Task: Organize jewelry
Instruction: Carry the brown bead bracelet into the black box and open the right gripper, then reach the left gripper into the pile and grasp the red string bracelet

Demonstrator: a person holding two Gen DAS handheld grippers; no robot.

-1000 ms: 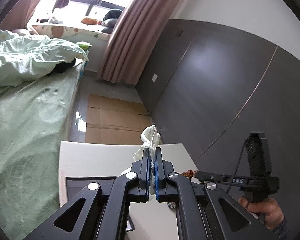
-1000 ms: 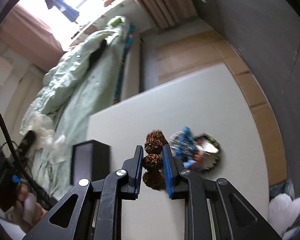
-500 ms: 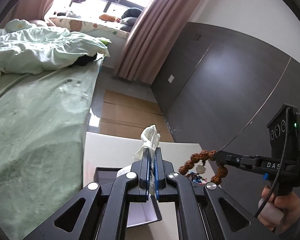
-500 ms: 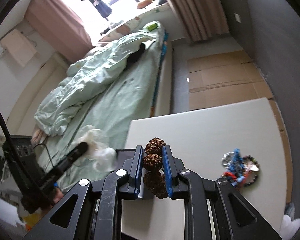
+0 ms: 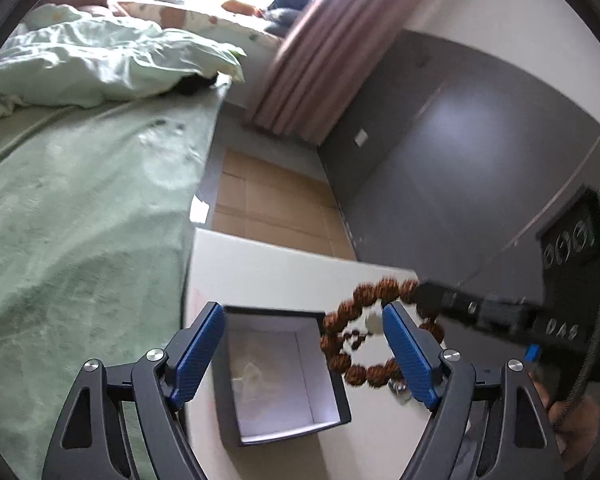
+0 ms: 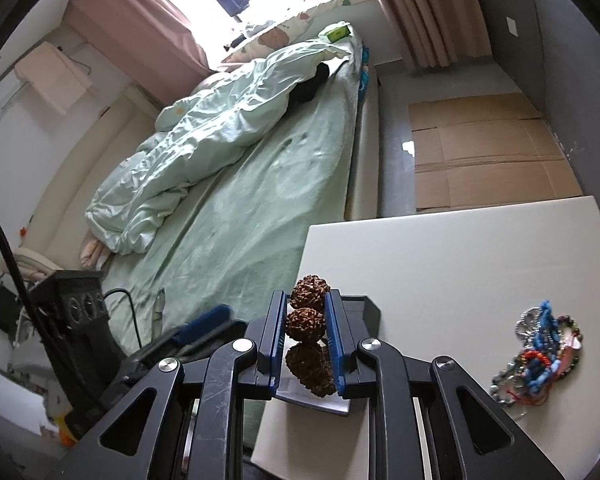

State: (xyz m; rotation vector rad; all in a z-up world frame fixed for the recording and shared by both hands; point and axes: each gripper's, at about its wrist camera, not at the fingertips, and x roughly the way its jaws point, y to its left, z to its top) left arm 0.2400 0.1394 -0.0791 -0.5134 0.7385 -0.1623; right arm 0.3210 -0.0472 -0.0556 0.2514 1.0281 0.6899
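A dark box (image 5: 336,392) with a white lining stands open on the white table (image 5: 284,276); a crumpled tissue (image 5: 252,374) lies inside it. My left gripper (image 5: 304,354) is open and empty above the box. My right gripper (image 6: 306,340) is shut on a bracelet of knobbly brown beads (image 6: 305,322), which hangs as a loop just right of the box in the left wrist view (image 5: 352,374). The box edge (image 6: 370,306) shows behind the right fingers.
A tangled pile of coloured bracelets and chains (image 6: 538,356) lies on the table (image 6: 460,264) at the right. A bed with green sheets (image 6: 260,184) runs along the table's left side. A dark wall (image 5: 460,168) stands to the right.
My left gripper has opened and let go of the tissue, which now lies in the box. My right gripper has carried the bead bracelet left, up to the box.
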